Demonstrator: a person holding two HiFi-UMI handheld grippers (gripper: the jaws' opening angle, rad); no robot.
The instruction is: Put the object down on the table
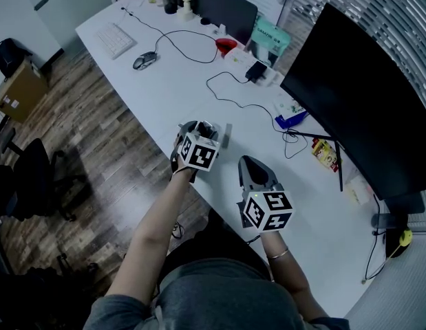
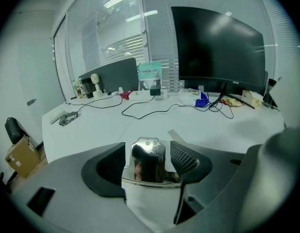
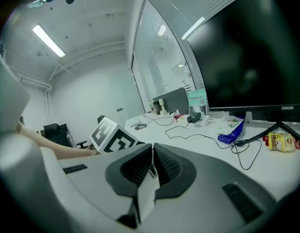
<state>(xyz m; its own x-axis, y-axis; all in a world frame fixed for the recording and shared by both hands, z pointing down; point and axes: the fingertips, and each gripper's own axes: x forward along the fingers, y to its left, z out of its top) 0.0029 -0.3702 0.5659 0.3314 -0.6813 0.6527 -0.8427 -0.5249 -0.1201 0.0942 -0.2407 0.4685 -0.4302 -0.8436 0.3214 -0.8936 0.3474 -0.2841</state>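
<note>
Slippage worries me: left gripper [image 2: 148, 150] is clamped on a shiny metal piece [image 2: 148, 163] held above the table [image 2: 106, 126] near its edge, right gripper [image 3: 152, 152] is closed and empty, and a high release could bounce it floorward.

Bare white tabletop [image 1: 188, 91] ahead and to the left — black cable loops [image 1: 235, 102] and a big monitor [image 1: 364, 102] on the right.

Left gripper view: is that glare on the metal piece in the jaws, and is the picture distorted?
Left gripper view: yes, the metal piece between the jaws is mirror-bright, with a highlight near its top and dark reflections below; fisheye bows the monitor and blackens the corners. Head view: dim, even light, reasonably sharp.
</note>
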